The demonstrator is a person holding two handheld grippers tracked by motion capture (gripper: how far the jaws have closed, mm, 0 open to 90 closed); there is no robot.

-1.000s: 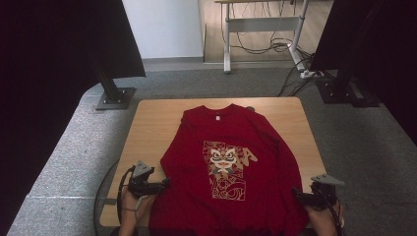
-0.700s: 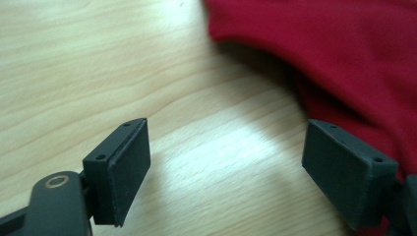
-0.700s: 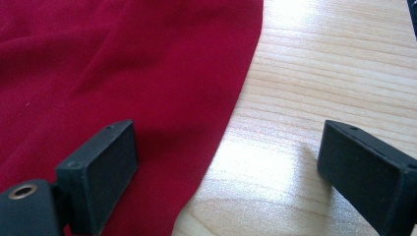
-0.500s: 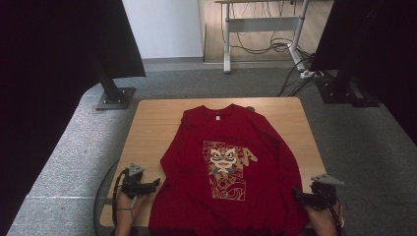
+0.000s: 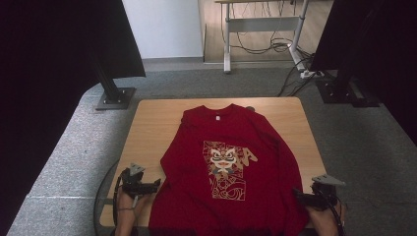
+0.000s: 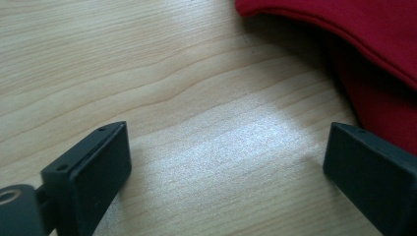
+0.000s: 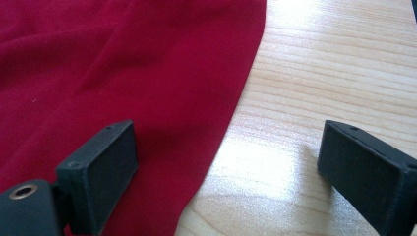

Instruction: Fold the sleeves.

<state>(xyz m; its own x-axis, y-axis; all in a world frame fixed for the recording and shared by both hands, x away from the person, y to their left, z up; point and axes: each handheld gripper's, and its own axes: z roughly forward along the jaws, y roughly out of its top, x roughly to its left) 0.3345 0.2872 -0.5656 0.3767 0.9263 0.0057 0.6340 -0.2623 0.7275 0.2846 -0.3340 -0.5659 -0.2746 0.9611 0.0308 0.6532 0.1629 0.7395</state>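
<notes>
A red long-sleeved shirt [image 5: 228, 162] with a cream lion-mask print lies flat, front up, on the wooden table [image 5: 152, 123]. My left gripper [image 5: 156, 184] rests low at the table's front left, just beside the shirt's left edge. In the left gripper view its jaws [image 6: 226, 147] stand wide over bare wood [image 6: 147, 73], having just been opening, with the shirt's hem [image 6: 373, 34] past the right jaw. My right gripper [image 5: 296, 195] sits at the front right, open [image 7: 227, 142]. Its jaws straddle the shirt's edge [image 7: 123, 64], one over cloth and one over wood [image 7: 344, 64].
Black stand bases sit on the grey carpet at the back left [image 5: 114, 96] and back right [image 5: 344, 91]. A desk frame with cables [image 5: 265, 29] stands farther back. Both hands are close to the table's front edge.
My left gripper has slid a little left and lower, off the shirt's edge, and its jaws have spread. The right gripper and the shirt have kept still.
</notes>
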